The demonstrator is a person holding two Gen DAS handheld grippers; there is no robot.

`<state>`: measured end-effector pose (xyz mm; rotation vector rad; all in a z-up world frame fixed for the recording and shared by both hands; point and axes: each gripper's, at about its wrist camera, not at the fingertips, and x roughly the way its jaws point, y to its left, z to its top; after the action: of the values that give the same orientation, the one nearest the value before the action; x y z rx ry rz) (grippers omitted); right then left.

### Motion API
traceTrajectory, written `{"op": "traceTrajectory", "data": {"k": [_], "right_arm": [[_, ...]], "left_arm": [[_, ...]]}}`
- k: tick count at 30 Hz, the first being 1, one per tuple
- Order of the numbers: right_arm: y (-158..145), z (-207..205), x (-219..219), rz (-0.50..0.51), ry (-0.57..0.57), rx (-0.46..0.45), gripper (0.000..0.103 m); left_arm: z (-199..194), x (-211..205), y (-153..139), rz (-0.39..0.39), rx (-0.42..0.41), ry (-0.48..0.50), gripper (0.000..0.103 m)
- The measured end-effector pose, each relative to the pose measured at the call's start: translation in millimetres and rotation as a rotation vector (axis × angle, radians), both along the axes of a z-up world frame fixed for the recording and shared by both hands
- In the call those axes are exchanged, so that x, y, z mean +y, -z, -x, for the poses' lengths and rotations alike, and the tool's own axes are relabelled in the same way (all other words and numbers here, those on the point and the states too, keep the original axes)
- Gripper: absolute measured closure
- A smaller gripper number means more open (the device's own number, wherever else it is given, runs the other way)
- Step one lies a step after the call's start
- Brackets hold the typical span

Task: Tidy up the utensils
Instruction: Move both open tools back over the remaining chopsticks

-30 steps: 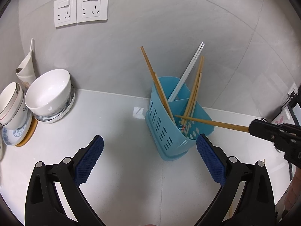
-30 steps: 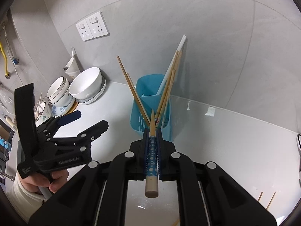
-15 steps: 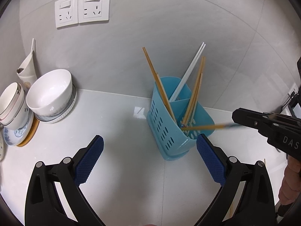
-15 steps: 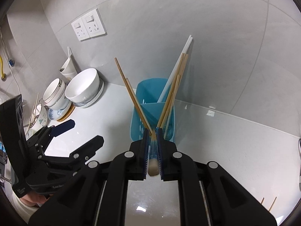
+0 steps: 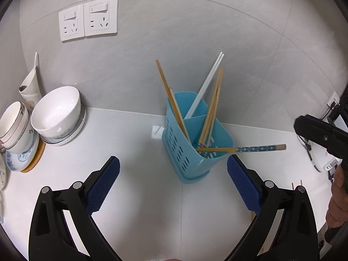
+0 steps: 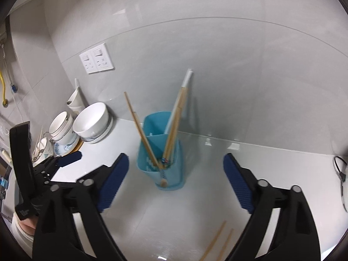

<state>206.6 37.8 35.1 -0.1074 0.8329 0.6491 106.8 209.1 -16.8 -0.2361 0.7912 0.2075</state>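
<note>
A blue perforated utensil holder (image 5: 191, 150) (image 6: 159, 152) stands on the white counter and holds several wooden and white chopsticks. A chopstick with a blue patterned end (image 5: 256, 149) (image 6: 163, 177) rests in it, leaning out over the rim toward the right gripper. My left gripper (image 5: 173, 181) is open and empty, just in front of the holder. My right gripper (image 6: 175, 181) is open and empty, drawn back from the holder; it shows at the right edge of the left wrist view (image 5: 319, 134). Two loose wooden chopsticks (image 6: 217, 242) lie on the counter near the right gripper.
White bowls (image 5: 57, 114) and cups (image 5: 14, 128) are stacked on plates at the left by the wall. A double wall socket (image 5: 89, 18) sits above them. A white device with a cable (image 5: 322, 156) lies at the right edge of the counter.
My right gripper has opened, let go of the blue-ended chopstick into the holder and drawn back. The left gripper has hardly moved.
</note>
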Motion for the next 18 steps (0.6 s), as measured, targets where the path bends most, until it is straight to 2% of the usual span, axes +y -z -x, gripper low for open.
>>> {"op": "traceTrajectory", "data": {"k": [5,18], "right_arm": [[7.9,8.6,-35.2,0.020,0.088,-0.027,0.008],[54.4,34.4,-137.3,0.105,0.293,0.039,0.008]], "left_arm": [[5.0,-16.1,-0.7,0.000,0.006,0.028,0.006],[13.6,-91.2,22.8,0.024,0.098,0.165,0.006]]}}
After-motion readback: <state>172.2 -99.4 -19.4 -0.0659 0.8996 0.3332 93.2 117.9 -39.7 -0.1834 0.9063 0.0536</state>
